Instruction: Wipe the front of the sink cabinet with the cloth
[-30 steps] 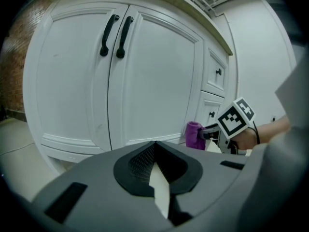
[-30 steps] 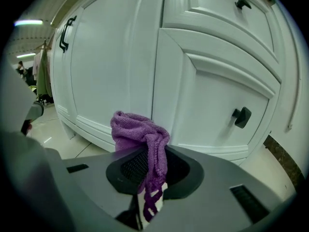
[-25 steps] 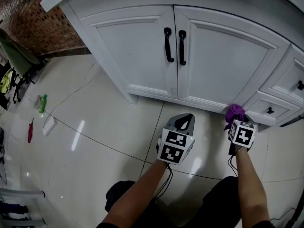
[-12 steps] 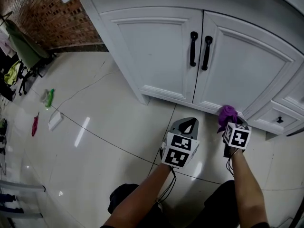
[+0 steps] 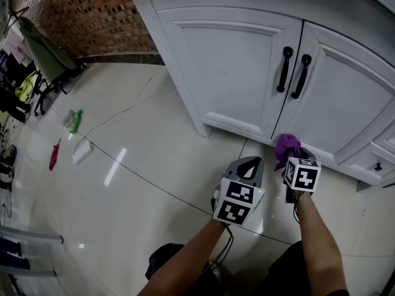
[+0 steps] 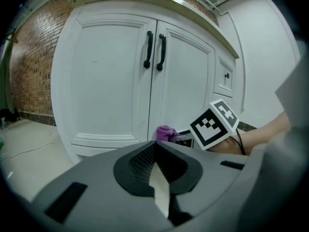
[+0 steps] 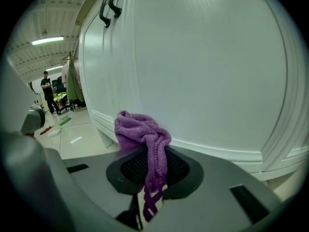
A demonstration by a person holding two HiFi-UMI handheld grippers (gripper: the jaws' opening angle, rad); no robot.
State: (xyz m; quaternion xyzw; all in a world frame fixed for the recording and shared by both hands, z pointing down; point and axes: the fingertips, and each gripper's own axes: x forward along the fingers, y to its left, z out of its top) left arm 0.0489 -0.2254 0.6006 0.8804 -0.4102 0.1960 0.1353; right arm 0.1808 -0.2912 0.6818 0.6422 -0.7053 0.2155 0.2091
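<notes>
- Far L: red-brown brick wall (image 5: 80, 17). A small green item (image 5: 75, 121), a red item (image 5: 54, 156) and a white item (image 5: 81, 152) lie on the glossy pale tile floor (image 5: 136, 196), well apart from the work area.
- White painted sink cabinet (image 5: 228, 60): smooth satin finish, two recessed-panel doors w/ stepped moulding. Black bar handles (image 5: 285, 69) stand vertical, one each side of the centre seam.
- L gripper (image 5: 247, 167): grey plastic body w/ marker cube, low over the floor in front of the seam, apart from the cabinet. Fingers closed together, nothing between them. Judged parked clear so the R side has room to work.
- R gripper (image 5: 292, 161): fingers clamped on the purple terry cloth (image 5: 286, 145). The bunched wad projects fwd of the fingertips and a tail hangs down between them. Judged held this way so fabric, not plastic, meets the paint.
- Cloth posn: at the bottom rail of the R door, just R of the seam, above the base moulding. It appears to touch; contact not confirmed.
- Cloth texture: looped pile, soft and compressible, so it should conform to the moulding steps.
- Far R: white drawer front w/ small black knob (image 5: 378, 166), untouched.
</notes>
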